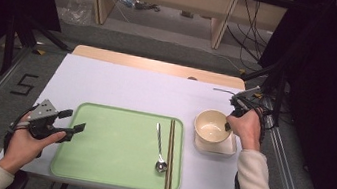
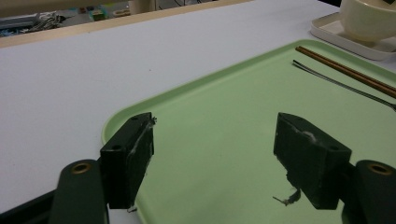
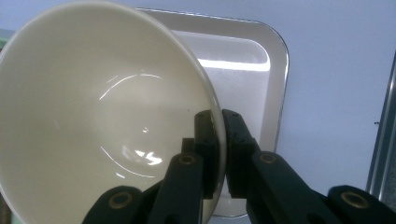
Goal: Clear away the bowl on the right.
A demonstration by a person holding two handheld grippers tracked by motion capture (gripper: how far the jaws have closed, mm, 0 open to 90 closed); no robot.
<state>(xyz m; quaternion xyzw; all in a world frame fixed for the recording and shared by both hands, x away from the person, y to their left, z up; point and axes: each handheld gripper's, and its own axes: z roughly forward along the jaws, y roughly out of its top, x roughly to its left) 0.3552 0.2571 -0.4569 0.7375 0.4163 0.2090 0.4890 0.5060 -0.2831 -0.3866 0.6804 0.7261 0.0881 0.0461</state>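
Note:
A cream bowl (image 1: 211, 125) (image 3: 84, 116) hangs over a small white square dish (image 1: 225, 148) (image 3: 243, 56) at the right of the table. My right gripper (image 1: 227, 125) (image 3: 220, 140) is shut on the bowl's rim, one jaw inside and one outside. The bowl looks tilted and raised off the dish. A green tray (image 1: 108, 146) (image 2: 224, 121) lies at the front middle with a metal spoon (image 1: 160, 149) and brown chopsticks (image 1: 170, 154) (image 2: 345, 71) on its right part. My left gripper (image 1: 75, 122) (image 2: 215, 154) rests open at the tray's left edge, with nothing between its jaws.
The white table top (image 1: 127, 86) reaches back to a wooden edge (image 1: 160, 66). A metal rail (image 1: 287, 168) runs along the table's right side. Black stands and cables are beyond the right corner.

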